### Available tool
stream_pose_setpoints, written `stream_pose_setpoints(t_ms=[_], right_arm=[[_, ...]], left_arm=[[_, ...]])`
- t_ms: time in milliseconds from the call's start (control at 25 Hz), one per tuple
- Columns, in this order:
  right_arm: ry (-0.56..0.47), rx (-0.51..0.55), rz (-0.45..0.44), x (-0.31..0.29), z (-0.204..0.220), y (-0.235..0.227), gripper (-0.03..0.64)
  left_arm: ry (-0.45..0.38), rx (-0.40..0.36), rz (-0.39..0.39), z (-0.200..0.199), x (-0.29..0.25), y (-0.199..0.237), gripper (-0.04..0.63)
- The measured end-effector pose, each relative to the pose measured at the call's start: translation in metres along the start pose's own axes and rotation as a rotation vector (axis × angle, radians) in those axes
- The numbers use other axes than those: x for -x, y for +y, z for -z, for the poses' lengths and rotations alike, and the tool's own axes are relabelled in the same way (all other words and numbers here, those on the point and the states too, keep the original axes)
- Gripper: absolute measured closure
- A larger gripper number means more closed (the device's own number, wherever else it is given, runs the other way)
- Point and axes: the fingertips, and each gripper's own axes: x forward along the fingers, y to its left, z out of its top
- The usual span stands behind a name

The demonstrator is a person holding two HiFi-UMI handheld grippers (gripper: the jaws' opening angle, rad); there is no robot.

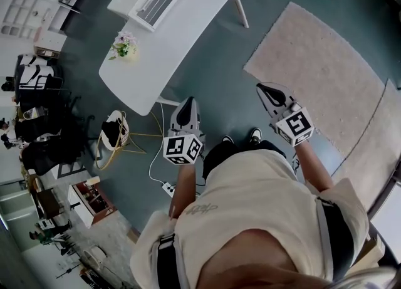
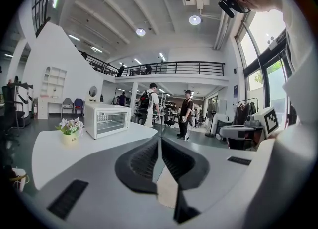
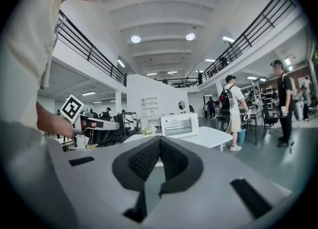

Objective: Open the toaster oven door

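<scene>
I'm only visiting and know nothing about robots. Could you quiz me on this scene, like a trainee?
1. True or false: the toaster oven door is already open.
2. What shares the white table with it? A) flowers B) a kettle C) a laptop
3. Fill in: the left claw and the right claw are both ____ and empty.
Key: 1 false; 2 A; 3 shut.
</scene>
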Motion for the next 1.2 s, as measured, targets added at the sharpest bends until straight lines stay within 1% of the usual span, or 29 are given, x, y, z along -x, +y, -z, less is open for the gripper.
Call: stream_pose_setpoints(t_ms=[160,200,240,280,440,600,720,840,1000,1120,1200], right_arm=[[0.010,-0.006,-0.003,-0.002,0.010,-0.001,0.612],[0.013,-0.008,-0.002,-0.003,0.011,-0.002,0.611],[0.015,-0.009,0.000,-0.004,0.012,-0.003,0.612],[0.016,-0.009,0.003,-0.005,0.012,-0.004,0.611],[0.030,-0.018,0.021,-0.015,0.015,-0.010,0.611],[0.046,-0.015,0.036,-0.039,0.016,-0.023,0.611],[0.040,-0.007,0.053,-0.066,-0.002,-0.041,0.611],[0.029,0.013,0.052,-0.098,-0.024,-0.054,0.611],[0.013,0.029,0.047,-0.135,-0.047,-0.065,0.611],[0.009,0.019,0.050,-0.163,-0.054,-0.064,0.611],[0.015,0.012,0.045,-0.177,-0.053,-0.061,0.611]], left_arm=[[-0.003,-0.046,-0.017,0.003,0.002,0.002,0.569],[-0.001,-0.045,-0.017,0.005,0.002,0.003,0.545],[0.000,-0.038,-0.016,0.005,0.001,0.004,0.481],[-0.001,-0.029,-0.015,0.005,-0.001,0.005,0.460],[-0.005,-0.028,-0.001,0.005,-0.012,0.015,0.460],[-0.017,-0.009,0.013,0.004,-0.036,0.037,0.460],[-0.036,0.007,0.017,-0.007,-0.062,0.059,0.460],[-0.061,0.015,0.025,-0.023,-0.090,0.082,0.460],[-0.075,0.012,0.063,-0.040,-0.119,0.103,0.460],[-0.073,0.011,0.096,-0.046,-0.134,0.120,0.460],[-0.066,0.012,0.102,-0.043,-0.142,0.130,0.460]])
